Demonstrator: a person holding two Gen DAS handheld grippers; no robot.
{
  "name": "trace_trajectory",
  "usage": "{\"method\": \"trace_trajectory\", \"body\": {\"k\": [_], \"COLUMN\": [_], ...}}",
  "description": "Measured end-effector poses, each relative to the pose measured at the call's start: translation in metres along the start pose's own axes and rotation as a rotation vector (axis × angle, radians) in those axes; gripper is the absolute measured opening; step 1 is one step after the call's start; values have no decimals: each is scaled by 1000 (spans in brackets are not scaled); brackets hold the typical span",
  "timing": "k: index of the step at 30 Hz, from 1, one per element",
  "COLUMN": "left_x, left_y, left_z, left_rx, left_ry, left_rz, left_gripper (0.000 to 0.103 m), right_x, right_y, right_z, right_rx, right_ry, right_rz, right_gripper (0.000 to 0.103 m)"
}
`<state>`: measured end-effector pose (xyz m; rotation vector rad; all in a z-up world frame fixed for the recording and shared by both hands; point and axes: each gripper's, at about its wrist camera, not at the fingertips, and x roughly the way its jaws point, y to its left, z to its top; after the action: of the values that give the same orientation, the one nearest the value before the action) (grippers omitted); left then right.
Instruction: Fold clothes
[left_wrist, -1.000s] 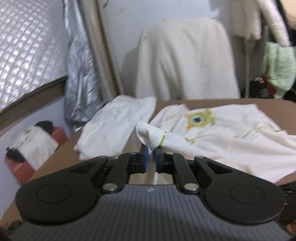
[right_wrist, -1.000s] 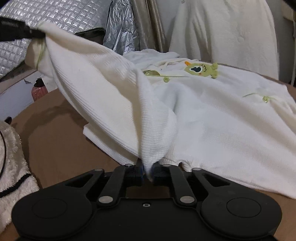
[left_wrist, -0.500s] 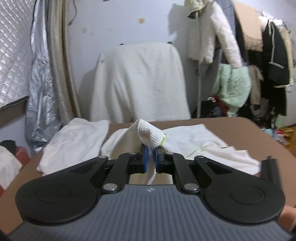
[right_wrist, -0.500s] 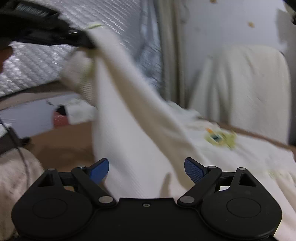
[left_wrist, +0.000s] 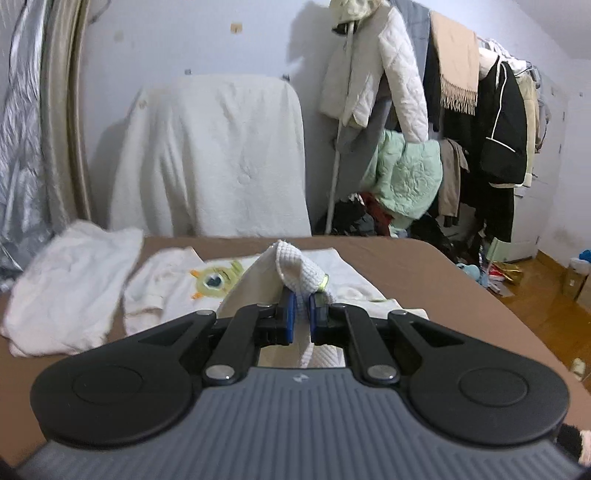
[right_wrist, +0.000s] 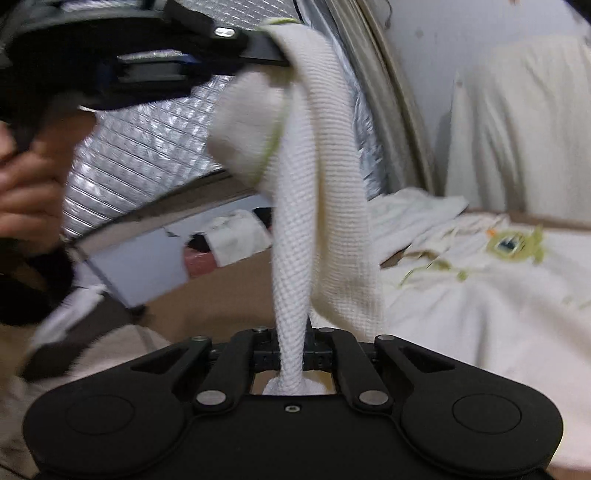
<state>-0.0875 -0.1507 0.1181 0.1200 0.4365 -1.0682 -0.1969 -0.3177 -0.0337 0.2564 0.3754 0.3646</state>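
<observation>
On brown table (left_wrist: 424, 266), far left, we see folded white cloth (left_wrist: 70, 288); beside it white garment (left_wrist: 173, 291) with green monster patch. Left claw (left_wrist: 301, 314) clenched on garment's cuff, raised. Right claw (right_wrist: 293, 354) clenched on same sleeve (right_wrist: 314, 206), lower down.

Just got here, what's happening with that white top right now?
A person is folding a white waffle-knit top on the brown table. The left gripper is shut on the sleeve cuff, lifted high. The right gripper is shut on the sleeve lower down, so the sleeve hangs between both.
</observation>
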Motion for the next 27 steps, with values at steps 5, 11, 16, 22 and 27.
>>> {"method": "trace_trajectory", "body": {"k": [5, 11, 16, 22, 27], "left_x": [70, 166, 187, 172, 150], "left_y": [9, 26, 31, 43, 55], "left_z": [-19, -85, -125, -137, -132], "left_rx": [-56, -135, -85, -92, -128], "left_ry": [168, 569, 686, 698, 675], "left_rz": [-47, -76, 5, 49, 63], "left_gripper": [8, 10, 28, 39, 48], "right_x": [-2, -3, 2, 7, -5], "right_y": [-8, 1, -14, -30, -51], "right_z": [-15, -24, -36, -53, -61], "right_rx": [102, 114, 190, 218, 251], "right_ry": [43, 75, 154, 363, 429], "right_rz": [105, 195, 174, 33, -108], "right_gripper": [6, 7, 6, 26, 38]}}
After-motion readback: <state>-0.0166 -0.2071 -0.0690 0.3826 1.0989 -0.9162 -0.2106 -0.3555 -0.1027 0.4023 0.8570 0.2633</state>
